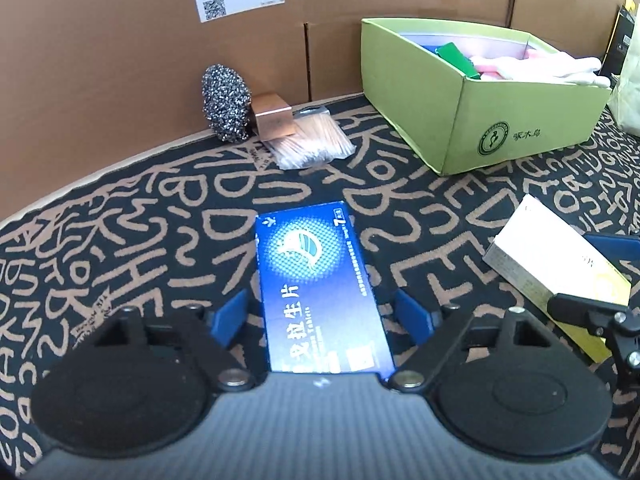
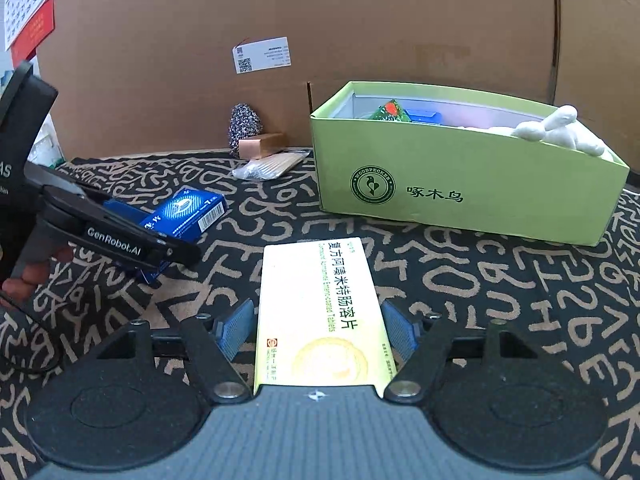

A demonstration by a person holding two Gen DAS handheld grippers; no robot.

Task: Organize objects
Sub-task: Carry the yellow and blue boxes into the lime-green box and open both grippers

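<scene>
Blue pill box (image 1: 316, 284) lies on the patterned cloth (image 1: 120, 240) between the left gripper's (image 1: 326, 314) spread, unclenched fingers, apart from both pads. Nearer the green box (image 2: 460, 184), the yellow pill box (image 2: 320, 312) lies likewise inside the right gripper (image 2: 320, 330), ungrasped.

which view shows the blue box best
The left wrist view: the blue box lies lengthwise between the left gripper's pads, its whole top face and print readable. The right wrist view shows it small and at an angle, partly hidden behind that gripper.
</scene>
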